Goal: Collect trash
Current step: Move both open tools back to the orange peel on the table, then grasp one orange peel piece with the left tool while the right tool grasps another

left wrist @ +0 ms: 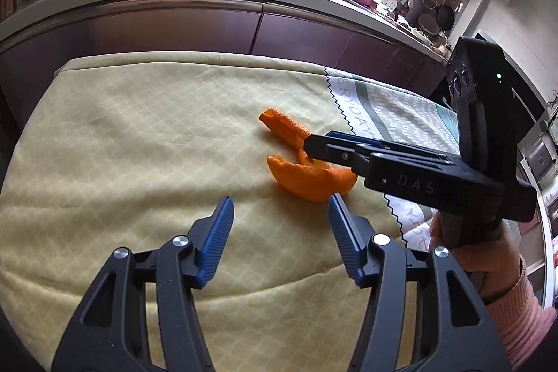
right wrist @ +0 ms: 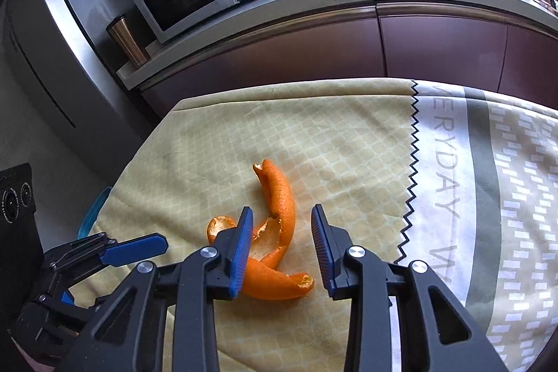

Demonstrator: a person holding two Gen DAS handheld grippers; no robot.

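Right wrist view showed the orange peel [right wrist: 279, 232] lying between the right gripper's [right wrist: 282, 246] spread fingers, long axis toward twelve o'clock, probably not yet touched; the left gripper [left wrist: 279, 232], also spread, sat farther off.

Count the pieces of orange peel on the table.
1 connected, curled orange peel lies on the yellow cloth, between the open fingers of the right gripper. The left gripper is open just short of it. A separate scrap could hide under the fingers.

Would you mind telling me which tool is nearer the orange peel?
Right. The right tool is open astride the orange peel; the left tool, also open, hangs short of it.
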